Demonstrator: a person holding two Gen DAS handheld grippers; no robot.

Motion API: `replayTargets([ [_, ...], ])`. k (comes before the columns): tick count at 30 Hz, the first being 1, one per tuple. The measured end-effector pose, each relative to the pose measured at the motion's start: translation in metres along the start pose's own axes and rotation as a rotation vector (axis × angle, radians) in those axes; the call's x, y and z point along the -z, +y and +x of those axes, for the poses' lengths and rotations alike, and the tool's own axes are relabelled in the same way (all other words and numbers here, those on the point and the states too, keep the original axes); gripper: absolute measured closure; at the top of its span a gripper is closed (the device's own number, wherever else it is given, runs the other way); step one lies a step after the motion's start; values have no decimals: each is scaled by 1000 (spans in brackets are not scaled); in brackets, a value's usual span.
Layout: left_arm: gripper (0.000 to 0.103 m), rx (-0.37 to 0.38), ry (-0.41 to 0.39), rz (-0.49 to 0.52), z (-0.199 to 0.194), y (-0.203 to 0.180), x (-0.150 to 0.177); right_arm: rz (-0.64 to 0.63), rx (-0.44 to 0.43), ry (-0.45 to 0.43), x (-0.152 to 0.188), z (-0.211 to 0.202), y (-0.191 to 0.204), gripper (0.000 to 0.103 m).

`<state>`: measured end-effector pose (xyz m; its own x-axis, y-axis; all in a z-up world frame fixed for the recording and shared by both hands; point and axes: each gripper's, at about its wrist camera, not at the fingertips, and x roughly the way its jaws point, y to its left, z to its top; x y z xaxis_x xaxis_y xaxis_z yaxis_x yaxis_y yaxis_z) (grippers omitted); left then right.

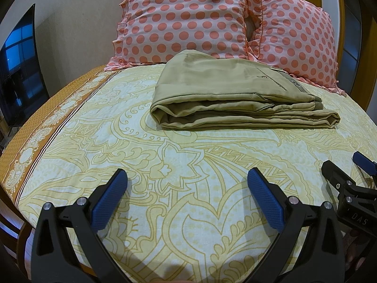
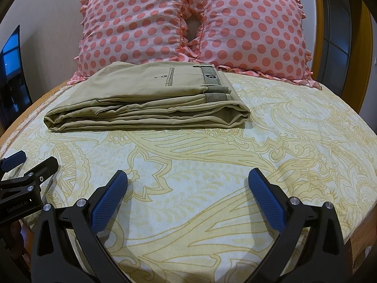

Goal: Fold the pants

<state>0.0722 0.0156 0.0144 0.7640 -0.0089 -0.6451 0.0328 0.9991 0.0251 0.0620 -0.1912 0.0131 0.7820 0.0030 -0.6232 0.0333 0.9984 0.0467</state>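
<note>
Pants (image 1: 235,94) lay folded into a compact stack on the bedsheet (image 1: 188,165), just before the polka-dot pillows (image 1: 183,18). Left gripper (image 1: 187,181) spread wide, empty; right gripper (image 2: 187,181) likewise, both well short of the cloth. Probably finished, though far edges hidden. Best done by pressing layers flat, edges squared.

Open bedsheet (image 2: 188,165) lies between the near bed edge and the folded pants (image 2: 146,101). Behind them, two dotted pillows (image 2: 132,28) block the far side, touching the pants.
</note>
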Motion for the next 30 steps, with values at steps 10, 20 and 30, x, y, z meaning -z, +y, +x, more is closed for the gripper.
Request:
replayTargets([
  [10,2,0,0,0,0,0,0,1,1,-2,-1,0,0,1],
  [20,2,-2,2,-3,1,0,1,2,2,-3,0,1,1,1],
  [30,2,-5,-2,-3,2,0,-2,3,3,-5,1,1,1,1],
])
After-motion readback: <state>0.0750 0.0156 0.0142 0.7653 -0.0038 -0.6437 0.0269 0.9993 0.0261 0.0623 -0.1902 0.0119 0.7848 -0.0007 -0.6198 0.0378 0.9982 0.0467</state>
